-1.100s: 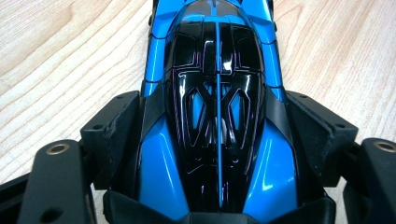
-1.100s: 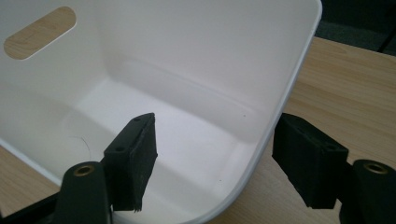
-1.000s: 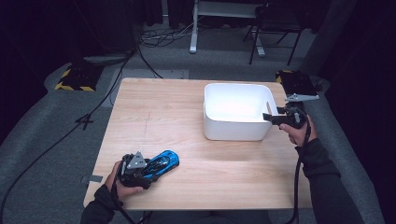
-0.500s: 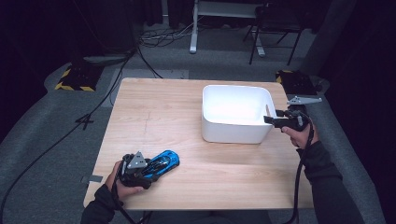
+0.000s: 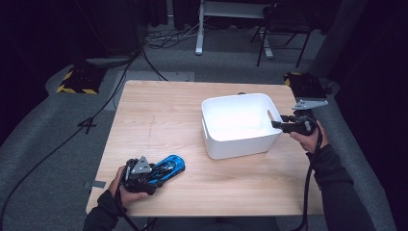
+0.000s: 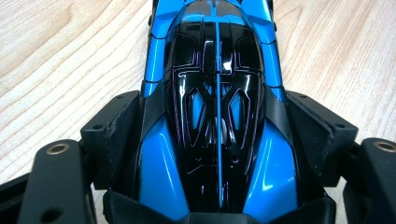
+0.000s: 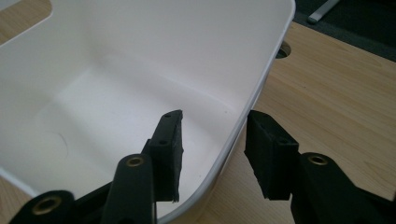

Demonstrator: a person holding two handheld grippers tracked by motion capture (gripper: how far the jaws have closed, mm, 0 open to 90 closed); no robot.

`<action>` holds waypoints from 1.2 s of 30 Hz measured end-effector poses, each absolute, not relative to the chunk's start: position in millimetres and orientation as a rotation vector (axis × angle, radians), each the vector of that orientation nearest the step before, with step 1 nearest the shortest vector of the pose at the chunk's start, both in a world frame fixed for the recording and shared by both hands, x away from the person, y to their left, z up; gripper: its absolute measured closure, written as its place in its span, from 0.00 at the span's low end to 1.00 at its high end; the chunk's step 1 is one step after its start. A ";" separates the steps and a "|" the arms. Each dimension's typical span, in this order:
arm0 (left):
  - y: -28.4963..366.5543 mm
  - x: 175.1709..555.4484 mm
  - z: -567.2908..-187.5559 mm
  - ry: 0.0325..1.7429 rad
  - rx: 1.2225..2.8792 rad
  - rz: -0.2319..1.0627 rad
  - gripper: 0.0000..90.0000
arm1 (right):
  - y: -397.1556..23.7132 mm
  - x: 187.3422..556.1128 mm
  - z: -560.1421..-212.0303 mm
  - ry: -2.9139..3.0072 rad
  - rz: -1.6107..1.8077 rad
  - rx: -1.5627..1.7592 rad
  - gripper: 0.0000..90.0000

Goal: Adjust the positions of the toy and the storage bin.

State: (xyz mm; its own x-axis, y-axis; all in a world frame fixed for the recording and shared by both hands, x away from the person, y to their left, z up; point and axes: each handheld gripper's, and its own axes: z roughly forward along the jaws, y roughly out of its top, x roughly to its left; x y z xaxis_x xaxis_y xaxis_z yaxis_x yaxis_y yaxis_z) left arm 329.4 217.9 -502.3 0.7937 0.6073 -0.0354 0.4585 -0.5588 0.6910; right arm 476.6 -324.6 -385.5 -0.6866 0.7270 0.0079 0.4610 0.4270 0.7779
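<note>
Right tongs [image 7: 212,154]: just closed across bin [image 5: 240,144] rim; gap visible, grip uncertain.
Left tongs [image 6: 215,140]: clamping blue car [image 5: 168,167], well apart from bin.
Meaning: bin probably steadied for loading.

A light wooden tabletop [image 5: 192,110] with a visible grain stands in a dim room, lit from above so that it is much brighter than its surroundings. Grey carpet [image 5: 43,130] covers the floor around it. Black cables [image 5: 57,144] trail across the carpet at the left and gather in a tangle [image 5: 168,36] beyond the far edge. A black block with yellow-and-black hazard stripes [image 5: 77,79] lies on the floor to the far left, and another dark block [image 5: 305,84] sits at the far right. At the back stand the white legs of a desk frame [image 5: 199,29] and a dark chair [image 5: 281,29]. The walls are lost in darkness.
</note>
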 end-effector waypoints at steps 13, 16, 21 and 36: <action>217.9 329.5 -502.3 0.784 2.262 0.268 0.27 | -316.2 483.1 -389.6 2.357 1.068 0.922 0.93; 217.9 329.5 -502.3 0.784 2.263 0.268 0.28 | -314.5 487.9 -389.2 2.309 1.071 0.921 0.85; 217.9 329.5 -502.3 0.784 2.262 0.269 0.28 | -316.8 484.7 -385.6 2.207 1.076 0.977 0.64; 217.9 329.4 -502.3 0.785 2.262 0.269 0.28 | -323.9 421.1 -377.8 2.076 1.191 1.034 0.44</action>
State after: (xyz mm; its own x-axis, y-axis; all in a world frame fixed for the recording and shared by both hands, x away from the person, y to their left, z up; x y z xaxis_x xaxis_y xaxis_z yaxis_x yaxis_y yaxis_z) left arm 329.4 217.9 -502.3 0.7934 0.6077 -0.0350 0.4586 -0.5590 0.6908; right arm 421.1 -323.9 -377.8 -0.5681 0.8201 -0.0682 0.3548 0.3189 0.8789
